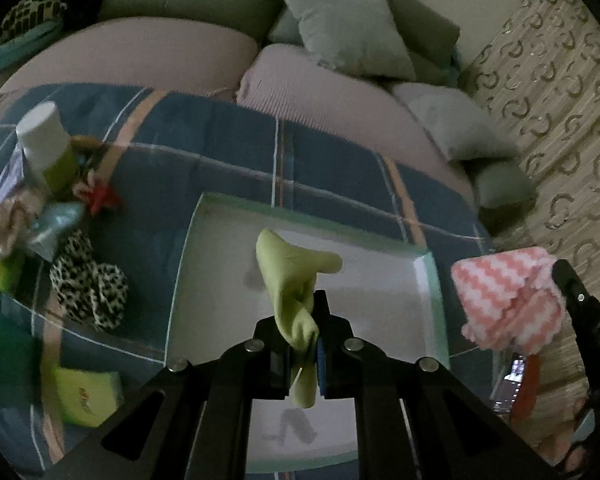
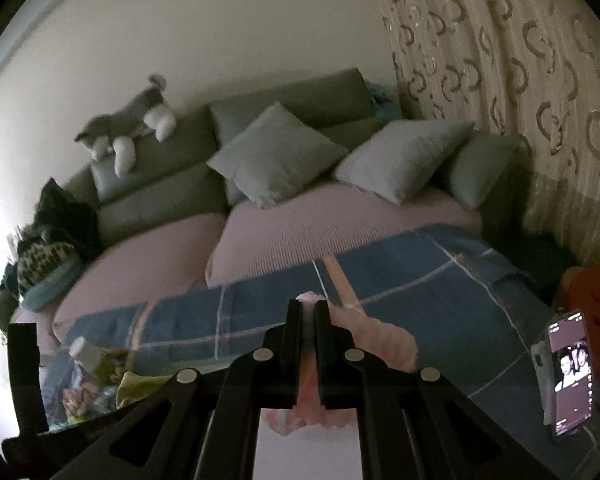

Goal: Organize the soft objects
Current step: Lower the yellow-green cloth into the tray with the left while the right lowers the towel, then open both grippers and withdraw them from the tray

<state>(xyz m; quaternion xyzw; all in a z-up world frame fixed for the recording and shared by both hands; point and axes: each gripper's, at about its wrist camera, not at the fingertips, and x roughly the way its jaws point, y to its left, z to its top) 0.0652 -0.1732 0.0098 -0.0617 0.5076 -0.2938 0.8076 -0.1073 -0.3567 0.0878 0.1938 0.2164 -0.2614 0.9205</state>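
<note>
My left gripper (image 1: 315,312) is shut on a yellow-green cloth (image 1: 290,276), which hangs over the white inside of a green-rimmed tray (image 1: 430,276) on the blue plaid cover. At the right of the left wrist view a pink and white zigzag cloth (image 1: 508,300) hangs from the other gripper's black body. In the right wrist view my right gripper (image 2: 308,306) is shut on that pink cloth (image 2: 374,342), which bulges out to the right of the fingers and droops below them.
Left of the tray lie a leopard-print scrunchie (image 1: 88,284), a white-capped bottle (image 1: 46,144), other small fabric items and a yellow-green sponge (image 1: 86,396). A phone (image 2: 572,372) stands at the right. Behind is a sofa with grey cushions (image 2: 276,156) and a plush dog (image 2: 128,132).
</note>
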